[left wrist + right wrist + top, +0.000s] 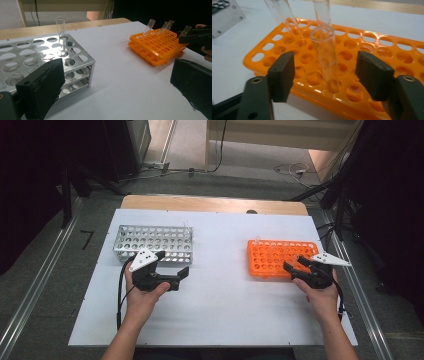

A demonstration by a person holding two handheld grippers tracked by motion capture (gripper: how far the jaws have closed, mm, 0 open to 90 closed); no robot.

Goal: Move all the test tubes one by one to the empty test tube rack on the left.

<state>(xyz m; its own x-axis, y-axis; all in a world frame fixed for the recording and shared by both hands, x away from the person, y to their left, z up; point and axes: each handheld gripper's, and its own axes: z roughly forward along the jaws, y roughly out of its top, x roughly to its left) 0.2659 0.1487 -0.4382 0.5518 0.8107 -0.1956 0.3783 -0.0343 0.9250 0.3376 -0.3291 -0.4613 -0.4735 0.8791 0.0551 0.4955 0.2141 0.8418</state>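
- So, white sheet (220, 310) over a wooden table (210, 203), grey floor, cables behind.
- No readable writing.
- Right gripper (325, 75) jaws apart around a glass tube (325, 55) in the orange rack (372, 82), not pressing.
- Left gripper (112, 87) wide open, empty, beside the metal rack (75, 60).

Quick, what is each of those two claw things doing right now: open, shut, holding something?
Left gripper: open, holding nothing, beside the metal rack.
Right gripper: open, jaws either side of a glass tube in the orange rack, pads not touching it.
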